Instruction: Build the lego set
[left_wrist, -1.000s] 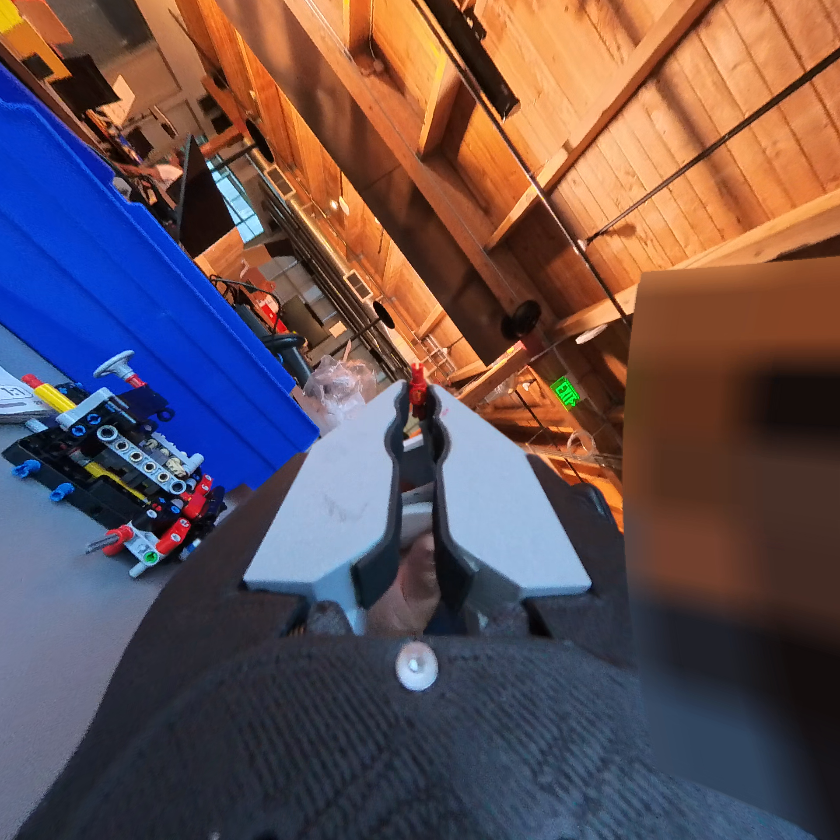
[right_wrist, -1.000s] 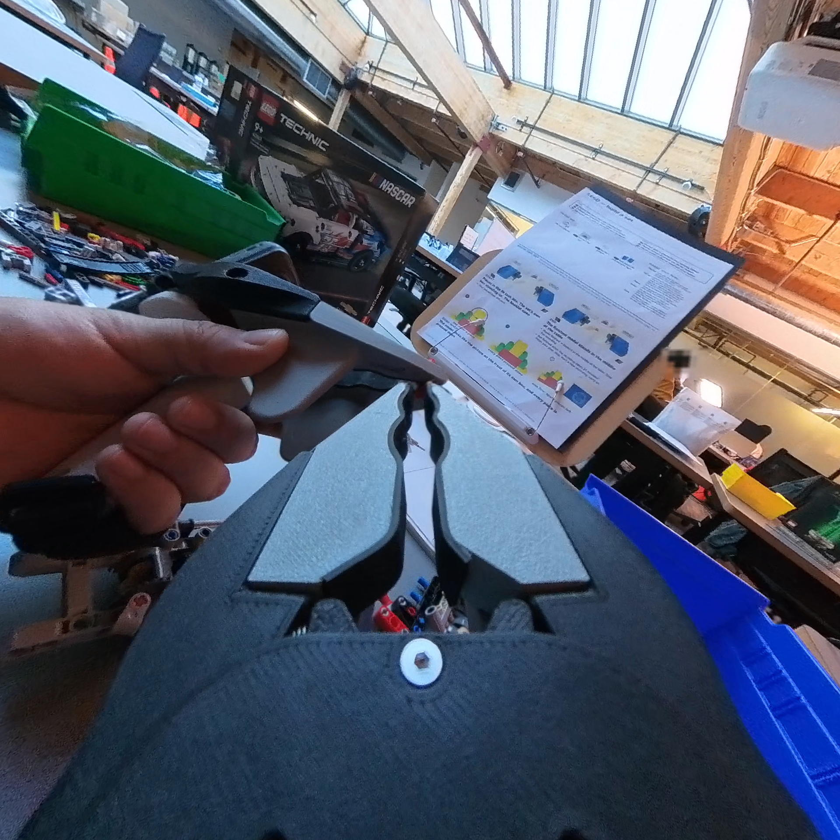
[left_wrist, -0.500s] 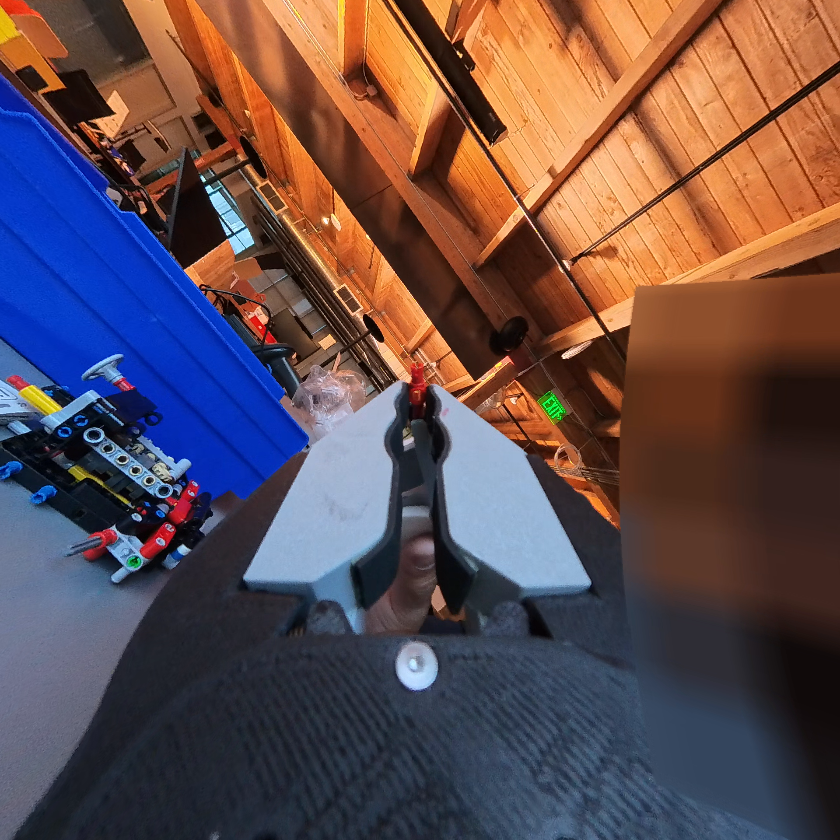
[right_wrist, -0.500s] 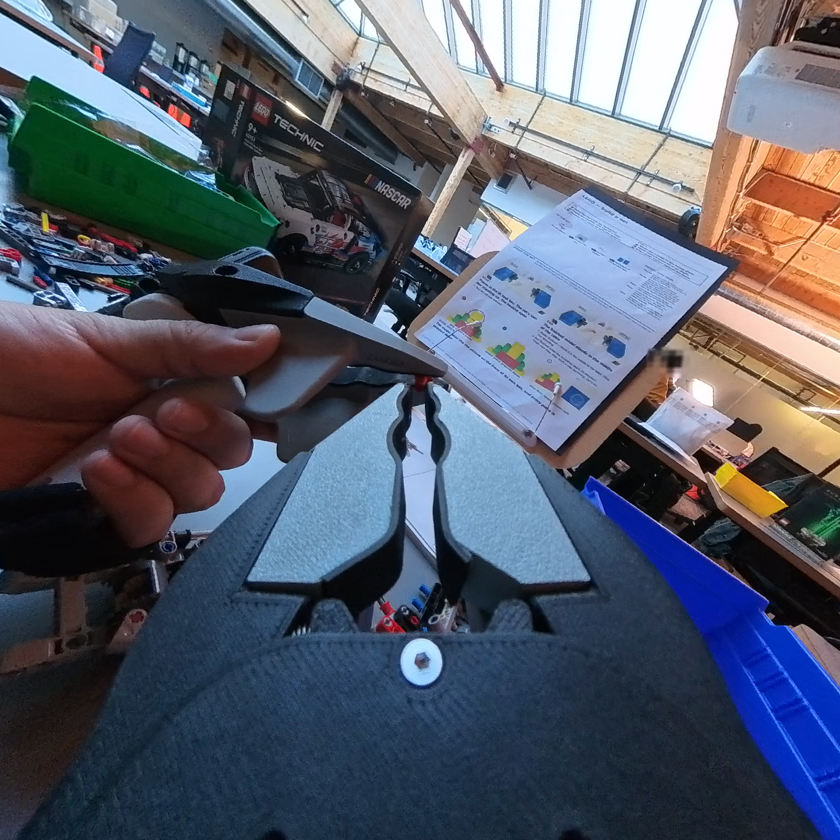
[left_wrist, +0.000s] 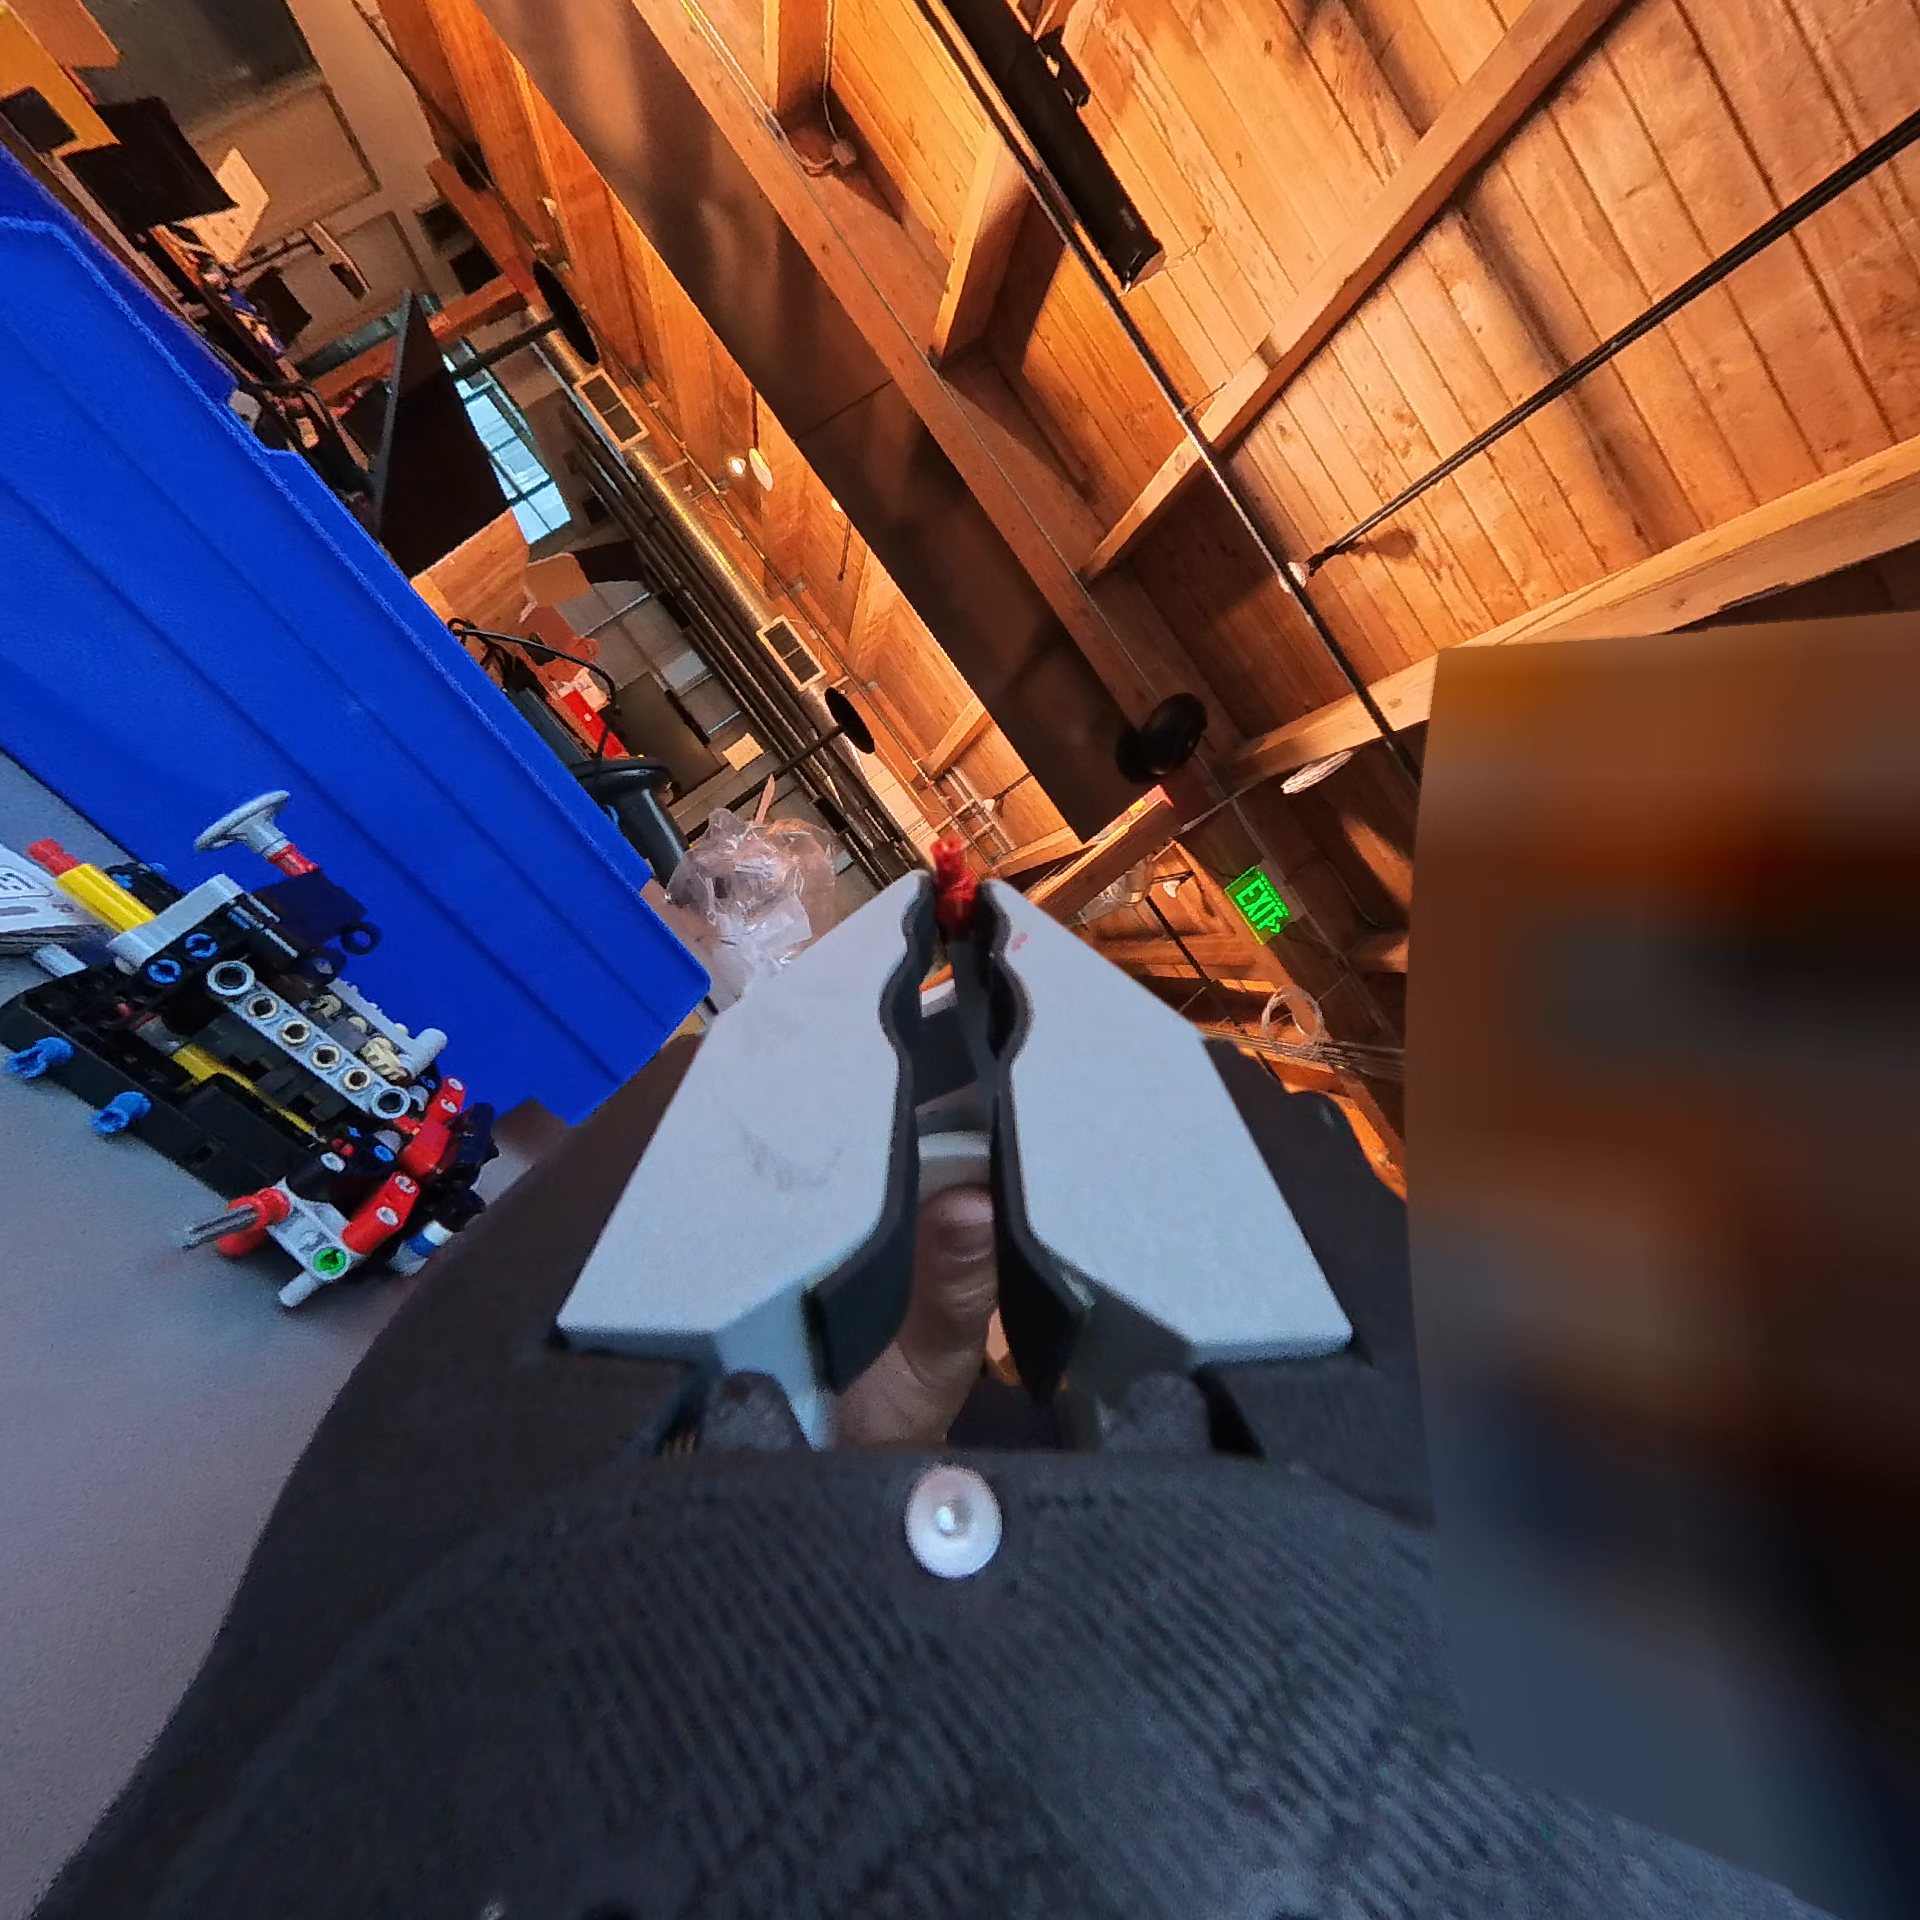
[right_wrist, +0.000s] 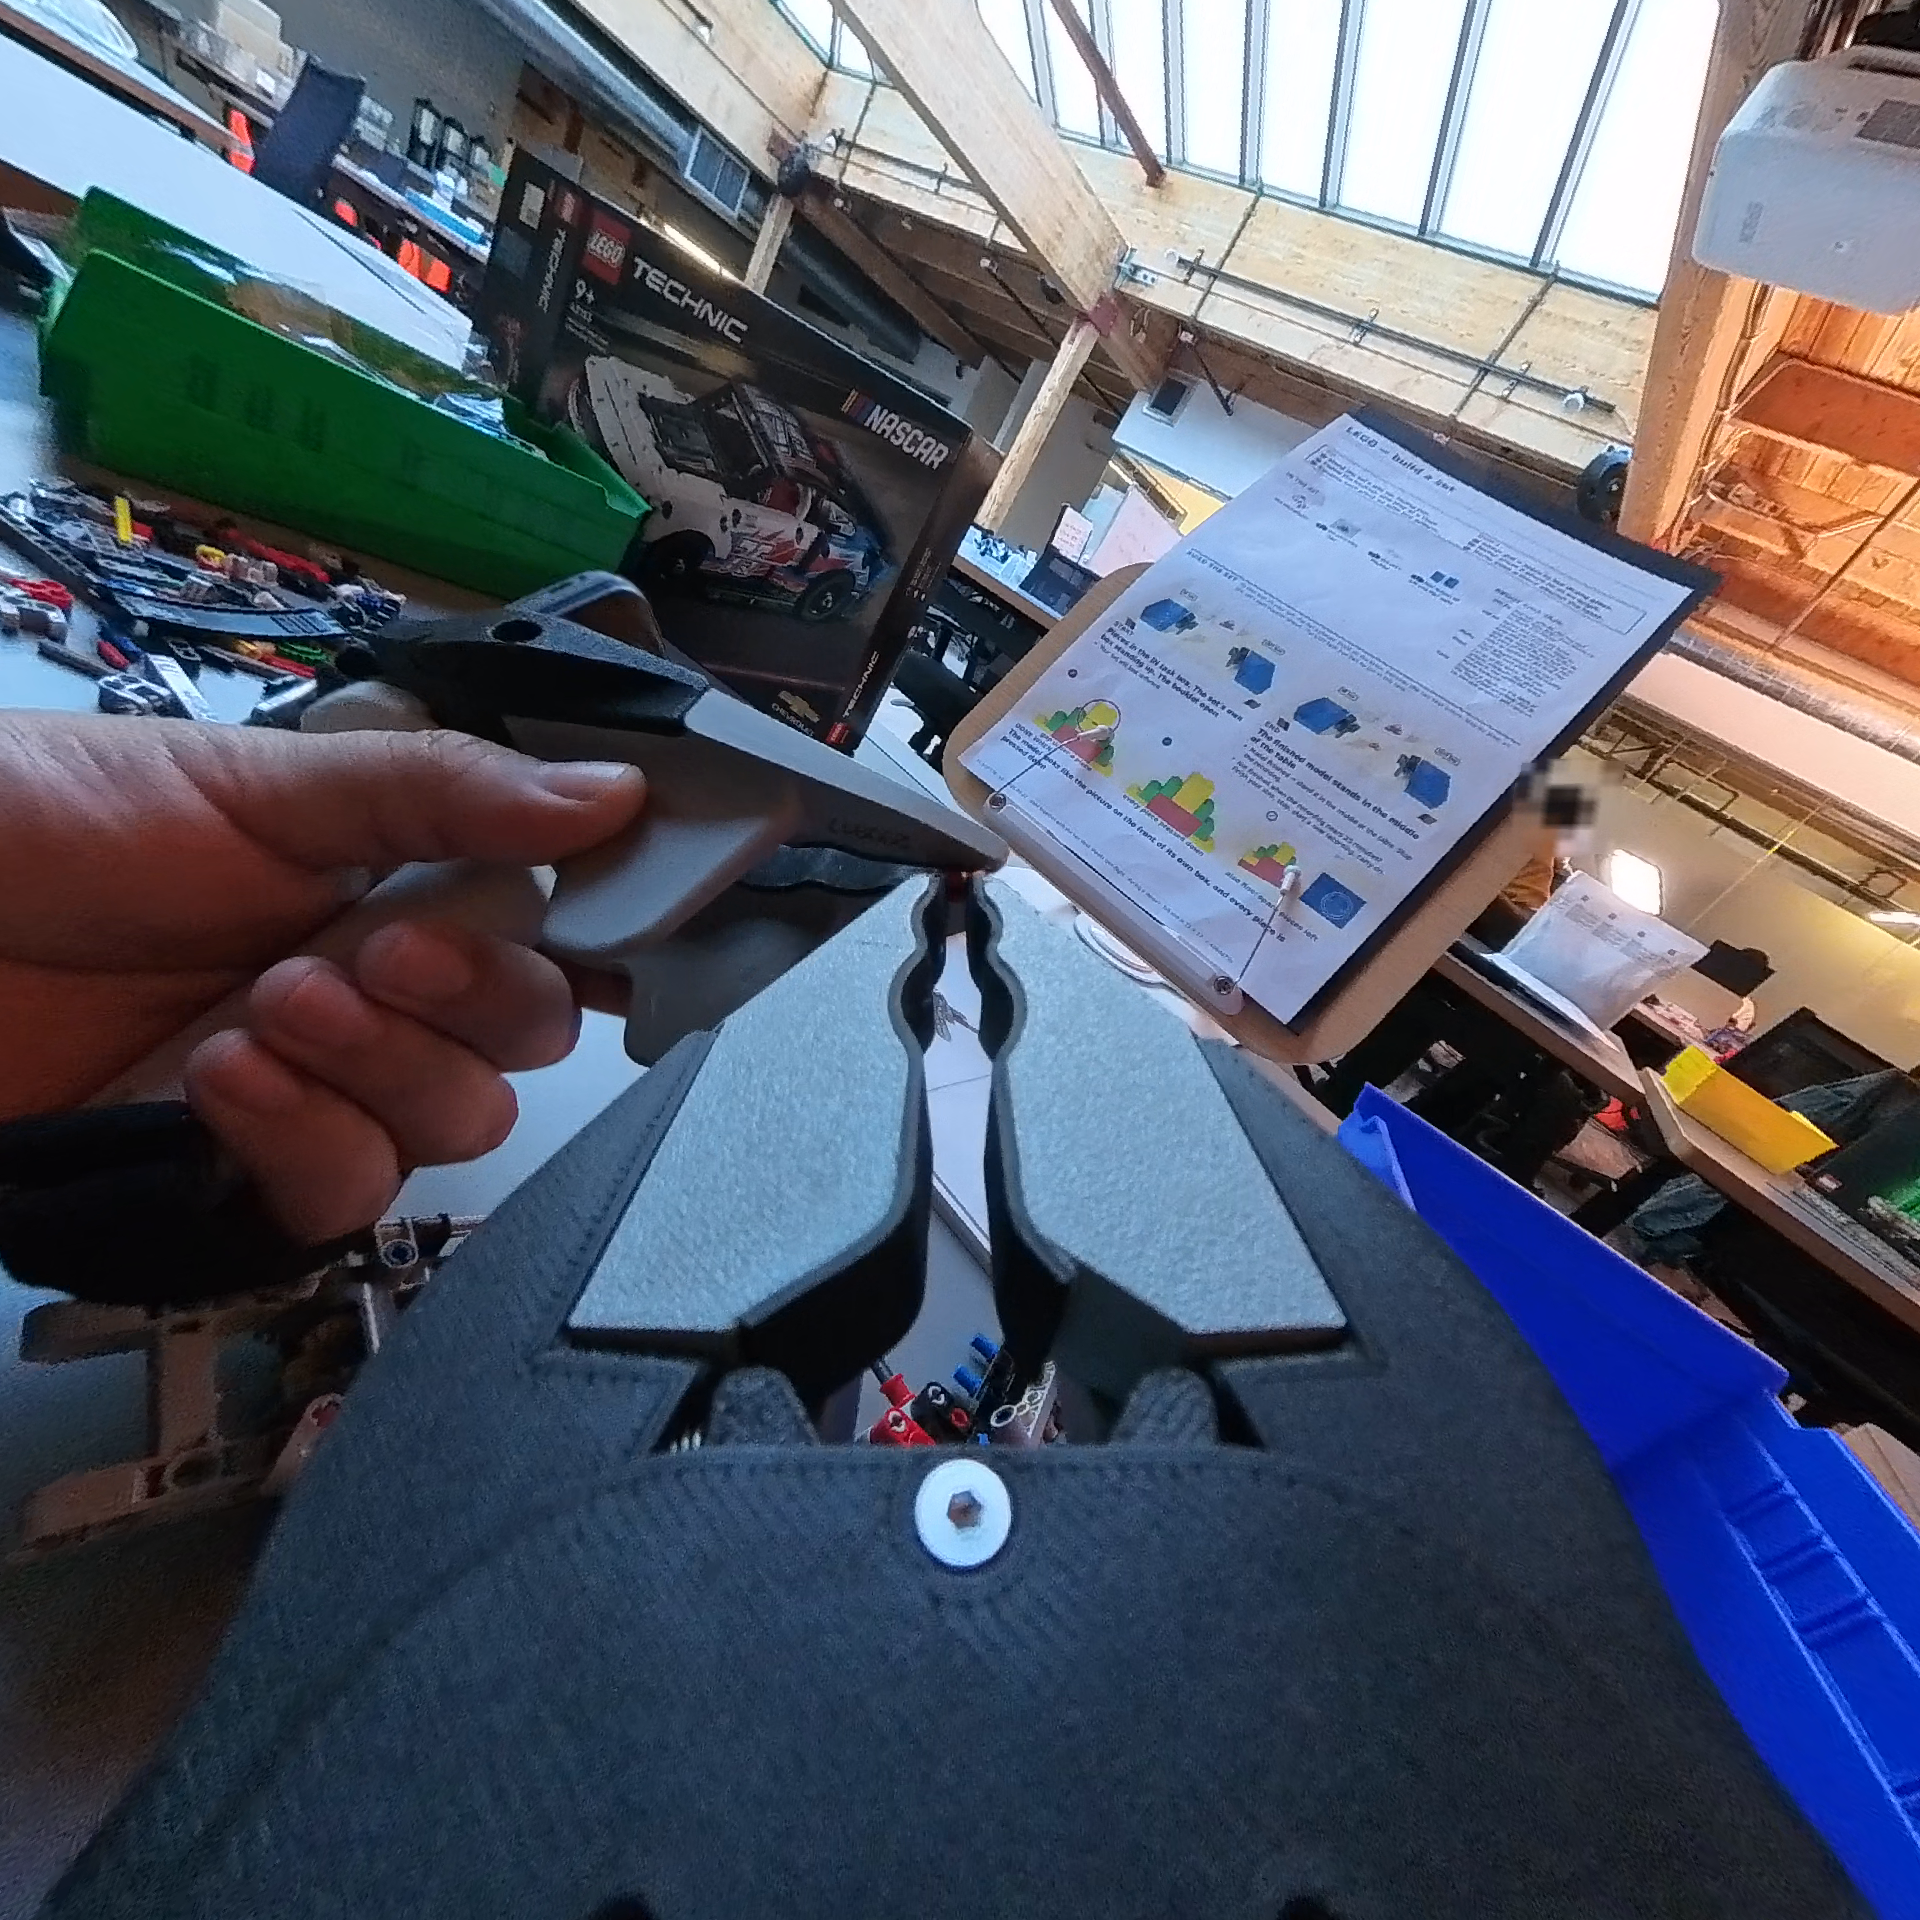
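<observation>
Moved since earlier: left gripper (left_wrist: 954, 906) has tilted a bit, so the toy-brick assembly (left_wrist: 260, 1049) sits lower-left in its view; right gripper (right_wrist: 954, 888) has closed in under the left one's tips, red pin now showing between its own
Blue bin (left_wrist: 260, 644): biggest thing near; stands behind the assembly on the grey table (left_wrist: 94, 1455); inside hidden from both views
Green bin (right_wrist: 312, 436): far side of table, clear bag in it; contents otherwise can't tell
Toy set box (right_wrist: 727, 499): upright just beside green bin
Instruction sheet (right_wrist: 1351, 707): on a tilted wooden board, behind both grippers
Loose parts (right_wrist: 156, 613): scattered on table in front of green bin, not in any container
Left gripper: held by a hand (right_wrist: 260, 914), clamped on a small red pin (left_wrist: 951, 894), pin end sticks out past tips
Right gripper: tips nearly together, right under left's tips; pin between them, but contact on pin can't tell
Risk: pin is tiny and both grippers are up off the table; if the two tips are misaligned or one lets go too soon, pin prob. pops out and drops among loose parts or into blue bin
</observation>
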